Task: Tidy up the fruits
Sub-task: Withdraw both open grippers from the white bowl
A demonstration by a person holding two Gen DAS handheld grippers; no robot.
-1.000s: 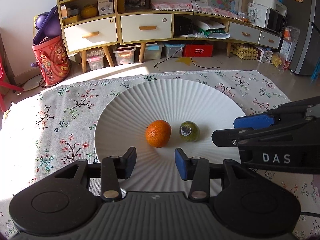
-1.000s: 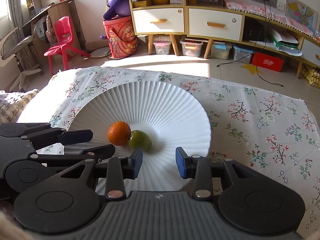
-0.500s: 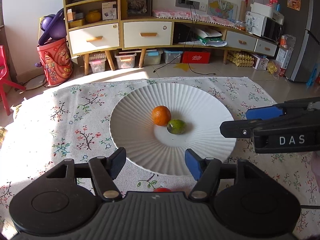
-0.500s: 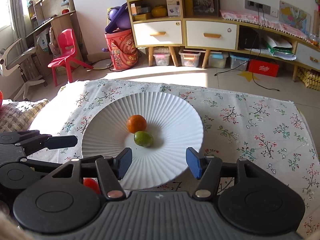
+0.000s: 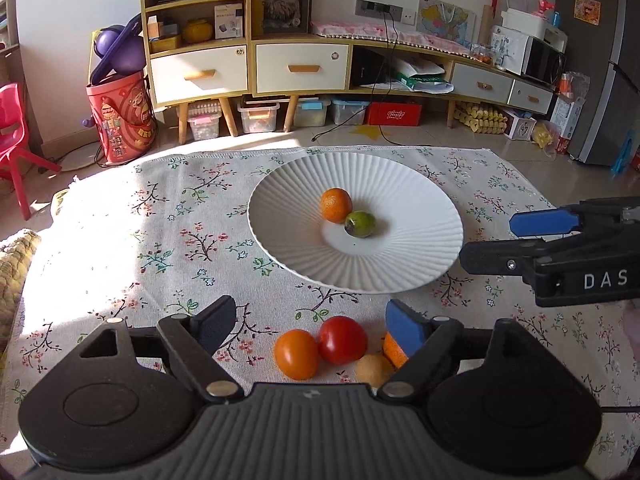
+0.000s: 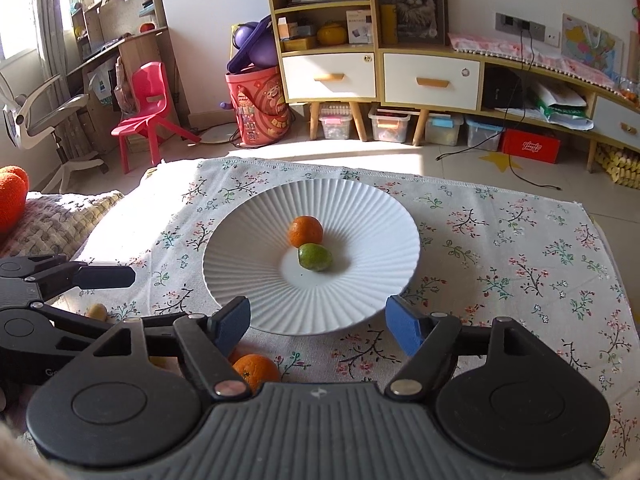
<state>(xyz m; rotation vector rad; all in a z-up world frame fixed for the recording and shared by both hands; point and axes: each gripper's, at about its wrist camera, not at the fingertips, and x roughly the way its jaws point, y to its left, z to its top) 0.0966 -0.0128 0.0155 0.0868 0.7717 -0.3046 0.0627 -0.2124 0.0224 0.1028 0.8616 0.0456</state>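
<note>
Orange touching green fruit on plate

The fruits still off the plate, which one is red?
The red tomato, on the cloth just before the plate. It touches an orange tomato beside it; the others there are tan or orange.

One plate; on it one orange, one green fruit.

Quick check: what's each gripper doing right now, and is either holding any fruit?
Left gripper: jaws opening, nothing held.
Right gripper: jaws opening, nothing held.
</note>
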